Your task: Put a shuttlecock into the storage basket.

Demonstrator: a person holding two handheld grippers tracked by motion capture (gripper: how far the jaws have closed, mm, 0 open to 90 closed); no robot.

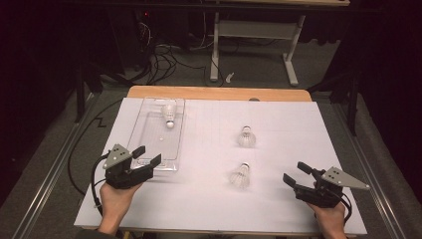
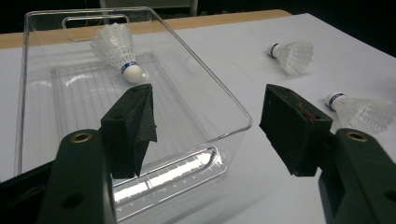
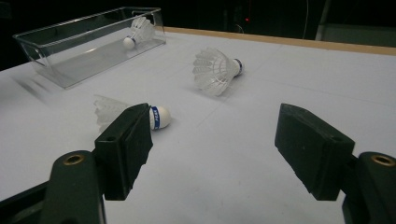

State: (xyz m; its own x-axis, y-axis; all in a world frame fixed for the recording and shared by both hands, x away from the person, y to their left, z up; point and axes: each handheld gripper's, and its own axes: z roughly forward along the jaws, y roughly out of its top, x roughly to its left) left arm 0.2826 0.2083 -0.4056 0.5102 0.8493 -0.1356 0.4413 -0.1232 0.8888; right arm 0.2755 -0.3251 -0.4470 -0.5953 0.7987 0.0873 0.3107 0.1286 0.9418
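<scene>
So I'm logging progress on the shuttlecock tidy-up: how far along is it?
One shuttlecock already lies inside the clear bin. Nothing is in hand: the left gripper by the bin and the right gripper are both open and empty. Two shuttlecocks remain on the table, the near one and the far one.

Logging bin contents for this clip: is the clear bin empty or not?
Not empty. One shuttlecock lies on its side inside the clear bin, near its far end; two more shuttlecocks lie outside on the table.
</scene>
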